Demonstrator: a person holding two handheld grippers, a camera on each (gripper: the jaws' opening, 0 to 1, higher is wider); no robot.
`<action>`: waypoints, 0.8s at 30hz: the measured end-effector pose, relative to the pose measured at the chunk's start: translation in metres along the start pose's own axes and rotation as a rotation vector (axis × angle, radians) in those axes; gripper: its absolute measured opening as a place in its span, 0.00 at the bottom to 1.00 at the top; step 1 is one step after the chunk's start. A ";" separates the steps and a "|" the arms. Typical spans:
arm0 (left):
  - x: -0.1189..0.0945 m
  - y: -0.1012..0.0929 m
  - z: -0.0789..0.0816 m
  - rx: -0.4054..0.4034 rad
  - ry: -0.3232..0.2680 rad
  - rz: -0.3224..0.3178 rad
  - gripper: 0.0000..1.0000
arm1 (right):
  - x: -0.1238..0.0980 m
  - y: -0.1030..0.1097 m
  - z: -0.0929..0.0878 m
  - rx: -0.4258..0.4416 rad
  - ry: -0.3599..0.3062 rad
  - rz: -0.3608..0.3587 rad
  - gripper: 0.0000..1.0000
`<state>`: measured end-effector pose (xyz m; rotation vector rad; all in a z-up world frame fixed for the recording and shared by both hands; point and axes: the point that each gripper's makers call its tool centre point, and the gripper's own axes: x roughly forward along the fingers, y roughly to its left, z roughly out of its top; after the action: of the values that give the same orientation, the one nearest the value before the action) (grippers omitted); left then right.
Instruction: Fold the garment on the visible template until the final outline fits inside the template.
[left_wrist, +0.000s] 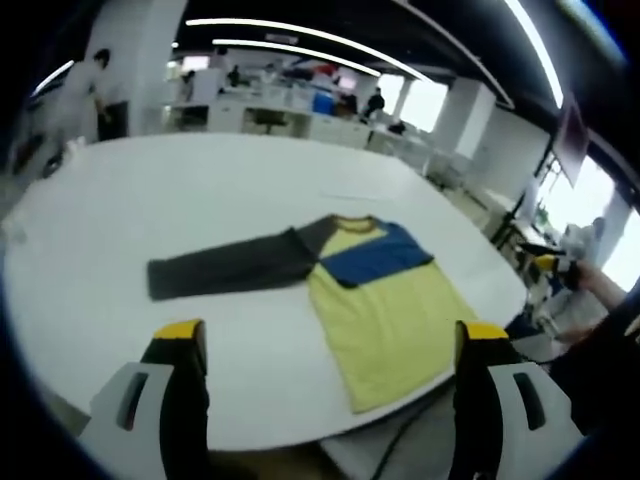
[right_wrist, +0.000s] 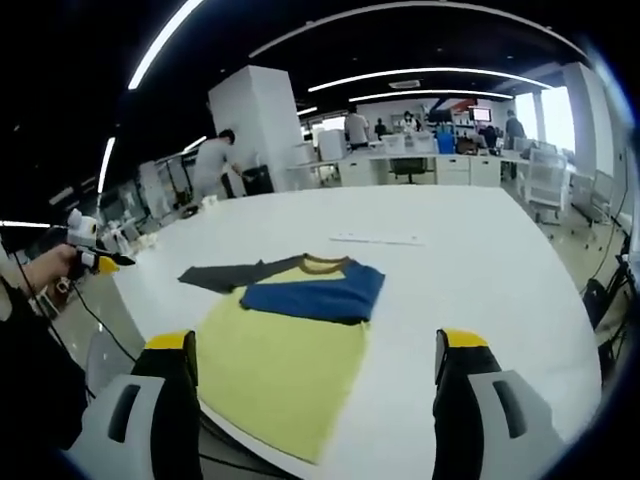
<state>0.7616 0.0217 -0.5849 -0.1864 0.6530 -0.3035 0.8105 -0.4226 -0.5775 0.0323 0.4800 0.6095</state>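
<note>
On the white table (left_wrist: 120, 210) lies the shirt (left_wrist: 385, 310), flat and face up, its yellow body running toward the near edge, where the hem reaches the rim. One blue sleeve (left_wrist: 378, 258) is folded across the chest; the other sleeve (left_wrist: 225, 268), dark grey, stretches straight out to the side, away from the body. The collar (left_wrist: 352, 220) has a brownish band and points to the far side of the table. In the right gripper view the same shirt (right_wrist: 290, 340) shows the blue sleeve (right_wrist: 315, 290) lying across the chest and the grey sleeve (right_wrist: 225, 275) trailing off beyond it.

Nearest, the left gripper (left_wrist: 330, 340) has its yellow-tipped jaws spread wide, holding nothing; the right gripper (right_wrist: 315, 350) likewise stands with jaws wide apart and bare. Both hang short of the table edge, apart from the cloth, with the yellow hem framed between the jaws of each.

Just past the collar a thin pale strip (right_wrist: 378, 239) lies on the table. A dark cable (left_wrist: 400, 440) drops below the table rim. Nothing covers the shirt. Farther off are a white pillar (right_wrist: 255, 125), desks (right_wrist: 430, 168) and people (right_wrist: 212, 165) in an open office under long ceiling lights (left_wrist: 300, 35).
</note>
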 end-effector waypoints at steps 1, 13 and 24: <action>0.001 0.007 0.001 0.001 0.000 0.014 0.99 | 0.001 0.000 -0.001 0.000 0.002 -0.002 0.99; 0.013 0.077 0.010 -0.063 -0.001 0.110 0.99 | 0.017 -0.002 -0.004 0.011 0.026 -0.011 0.97; 0.029 0.118 0.011 -0.057 0.053 0.101 0.99 | 0.035 0.003 -0.009 0.015 0.061 -0.001 0.95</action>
<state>0.8157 0.1235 -0.6235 -0.2000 0.7214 -0.1938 0.8298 -0.4018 -0.5997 0.0277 0.5436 0.6073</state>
